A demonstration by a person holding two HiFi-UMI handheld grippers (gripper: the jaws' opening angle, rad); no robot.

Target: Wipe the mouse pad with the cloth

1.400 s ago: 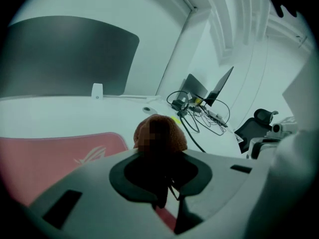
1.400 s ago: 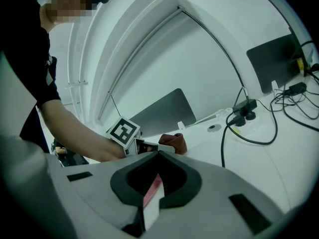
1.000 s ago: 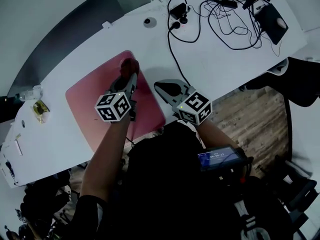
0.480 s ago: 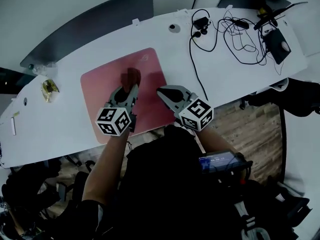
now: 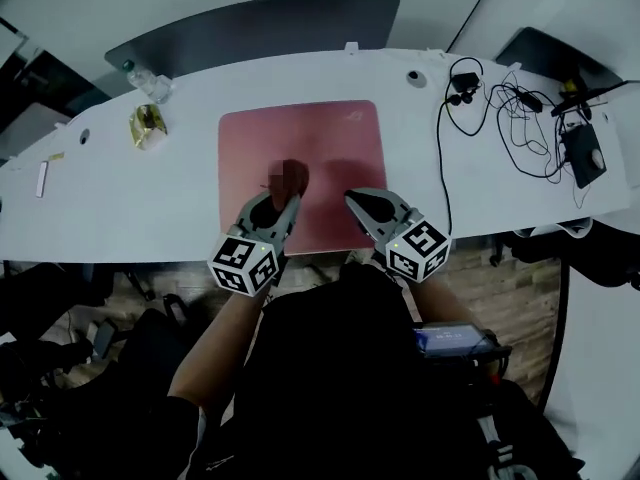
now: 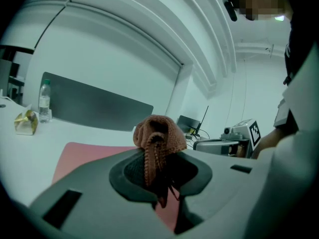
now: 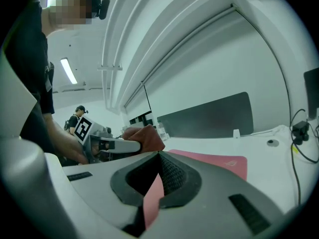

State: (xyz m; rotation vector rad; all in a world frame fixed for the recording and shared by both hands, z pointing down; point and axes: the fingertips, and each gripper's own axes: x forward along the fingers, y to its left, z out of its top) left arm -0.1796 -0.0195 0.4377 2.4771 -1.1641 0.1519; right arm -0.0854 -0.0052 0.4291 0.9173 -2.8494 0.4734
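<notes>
your left tool (image 5: 283, 203) is clamped on a bunched, brown knitted cloth (image 5: 291, 177) over the near middle of the pink mouse pad (image 5: 330, 133). just right of it, your right tool (image 5: 357, 201) has its jaws together, empty. the pad lies flat on the white tabletop (image 5: 480, 183).

Grey left gripper (image 5: 280, 204), right gripper (image 5: 364, 204); b&w marker cubes (image 5: 243, 264); black tee (image 5: 330, 368).
</notes>
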